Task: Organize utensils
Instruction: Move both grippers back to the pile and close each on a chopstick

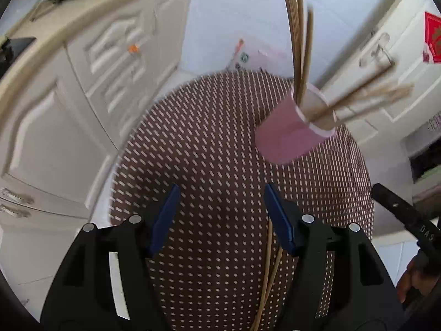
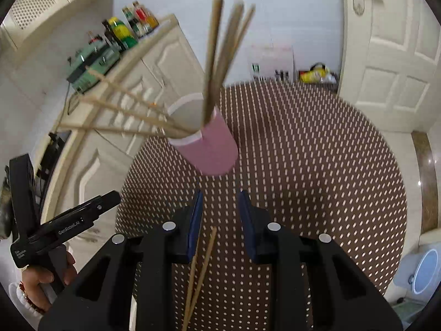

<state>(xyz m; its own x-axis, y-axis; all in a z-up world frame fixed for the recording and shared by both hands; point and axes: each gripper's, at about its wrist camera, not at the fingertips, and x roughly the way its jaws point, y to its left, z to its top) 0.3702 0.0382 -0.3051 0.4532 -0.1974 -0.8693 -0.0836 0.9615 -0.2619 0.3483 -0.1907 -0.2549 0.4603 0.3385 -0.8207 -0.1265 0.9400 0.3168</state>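
Observation:
A pink cup (image 1: 289, 135) (image 2: 210, 149) stands on the round table's brown dotted cloth (image 1: 206, 151) (image 2: 317, 165), with several wooden chopsticks (image 1: 299, 55) (image 2: 217, 63) fanned out of it. Two loose chopsticks (image 1: 268, 262) (image 2: 199, 273) lie side by side on the cloth at the near edge. My left gripper (image 1: 220, 190) hangs open above the cloth, its right finger over those chopsticks and the cup ahead to the right. My right gripper (image 2: 220, 195) has its jaws a narrow gap apart with nothing between the pads; the loose chopsticks lie on the cloth beneath it.
Cream cabinets (image 1: 82, 96) and a counter with a green appliance (image 2: 88, 66) and bottles (image 2: 129, 27) stand left of the table. A white door (image 2: 391, 69) is on the right. A hand (image 2: 41, 278) holds the left gripper's body (image 2: 69, 220) at the table's left.

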